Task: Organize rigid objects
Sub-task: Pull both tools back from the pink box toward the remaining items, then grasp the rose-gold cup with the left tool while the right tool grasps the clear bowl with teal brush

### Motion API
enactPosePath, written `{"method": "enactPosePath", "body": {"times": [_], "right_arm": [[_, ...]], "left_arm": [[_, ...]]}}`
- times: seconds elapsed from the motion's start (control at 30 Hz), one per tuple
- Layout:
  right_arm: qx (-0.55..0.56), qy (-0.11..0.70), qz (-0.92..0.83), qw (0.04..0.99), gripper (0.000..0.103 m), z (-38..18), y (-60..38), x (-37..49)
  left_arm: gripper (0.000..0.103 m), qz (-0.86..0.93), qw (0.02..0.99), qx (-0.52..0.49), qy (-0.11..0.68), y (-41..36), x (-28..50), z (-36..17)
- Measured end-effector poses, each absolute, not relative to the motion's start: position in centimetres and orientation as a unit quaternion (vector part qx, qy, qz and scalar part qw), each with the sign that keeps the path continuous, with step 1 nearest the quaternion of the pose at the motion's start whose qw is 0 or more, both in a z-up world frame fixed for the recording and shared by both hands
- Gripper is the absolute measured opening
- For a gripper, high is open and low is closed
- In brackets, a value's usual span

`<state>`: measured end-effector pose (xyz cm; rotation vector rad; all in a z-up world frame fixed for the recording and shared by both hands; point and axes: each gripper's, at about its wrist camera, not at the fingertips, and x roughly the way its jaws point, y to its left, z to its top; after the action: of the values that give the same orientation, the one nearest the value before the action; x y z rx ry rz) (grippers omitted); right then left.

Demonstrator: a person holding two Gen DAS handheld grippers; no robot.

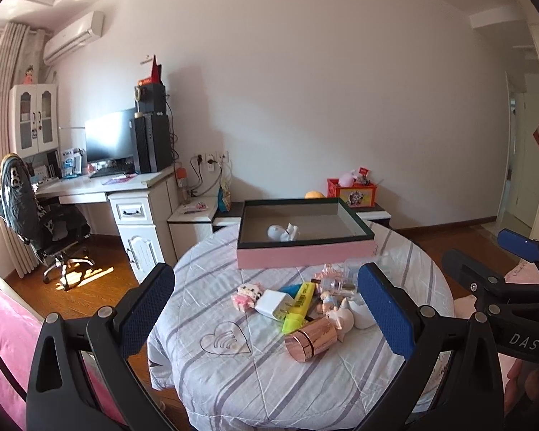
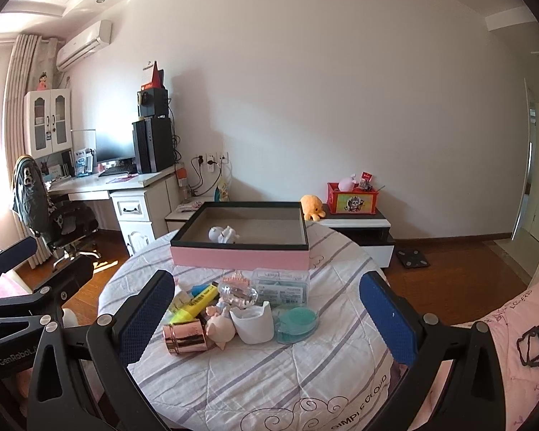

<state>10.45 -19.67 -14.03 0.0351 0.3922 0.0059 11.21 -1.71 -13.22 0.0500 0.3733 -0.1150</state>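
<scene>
Both grippers are held spread apart and empty above the near edge of the round table (image 2: 255, 388): the left gripper (image 1: 266, 314) and the right gripper (image 2: 267, 314). Between the fingers a rose-gold cylinder (image 2: 185, 337) is seen lying beside a pig figurine (image 2: 219, 328), a white cup (image 2: 252, 325) and a yellow highlighter (image 2: 194, 305). Farther back, a pink box (image 2: 240, 256) is set open, with a white figurine (image 2: 223, 234) inside.
</scene>
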Motion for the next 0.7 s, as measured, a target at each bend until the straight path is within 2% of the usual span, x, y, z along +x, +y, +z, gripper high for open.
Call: {"method": "enactPosePath", "body": {"times": [0.4,0.7], "right_arm": [[0.036,0.326,-0.013,0.944,0.103,-24.4,-23.2,16.4],[0.042,0.366,-0.014,0.930,0.103,-27.7,-24.3,19.8]], "left_arm": [[0.103,-0.081,0.934,0.038,0.345,-5.4,18.0,-24.2],[0.103,-0.085,0.923,0.032,0.375,-5.8,21.2,-26.9]]}}
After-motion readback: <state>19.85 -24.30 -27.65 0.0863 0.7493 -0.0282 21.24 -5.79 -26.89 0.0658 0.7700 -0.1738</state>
